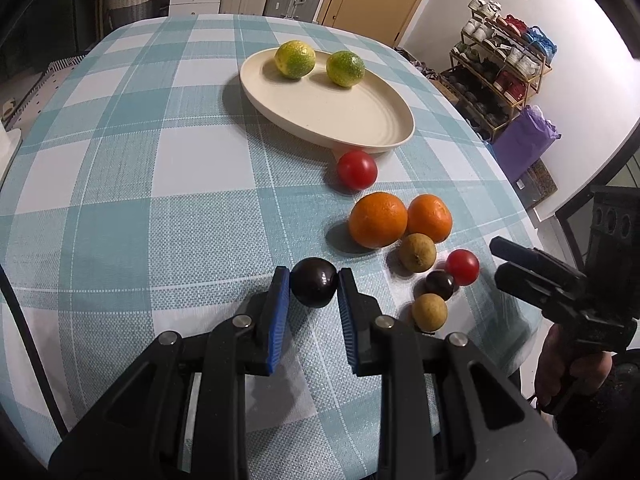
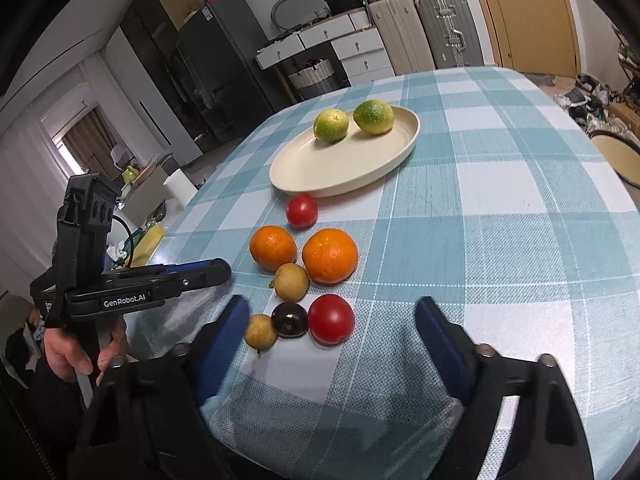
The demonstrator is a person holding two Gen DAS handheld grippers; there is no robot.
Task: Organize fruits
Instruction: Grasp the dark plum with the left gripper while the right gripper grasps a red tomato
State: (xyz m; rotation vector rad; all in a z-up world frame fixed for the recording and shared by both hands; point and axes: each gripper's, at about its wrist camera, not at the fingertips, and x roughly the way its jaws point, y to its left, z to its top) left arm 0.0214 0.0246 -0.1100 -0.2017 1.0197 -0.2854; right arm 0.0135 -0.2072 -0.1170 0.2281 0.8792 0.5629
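My left gripper is shut on a dark purple round fruit just above the checked tablecloth. To its right lies a cluster: two oranges, two brown fruits, another dark fruit and a small red tomato. My right gripper is open and hangs over the near end of that cluster, the red tomato lying between its blue pads without touching them. A cream oval plate farther back holds two green citrus fruits. A second tomato lies by its rim.
The table has a blue-and-white checked cloth. Its right edge runs close to the fruit cluster. Beyond it stand a shoe rack and a purple bag. Suitcases and drawers stand behind the far edge. A hand holds the left gripper.
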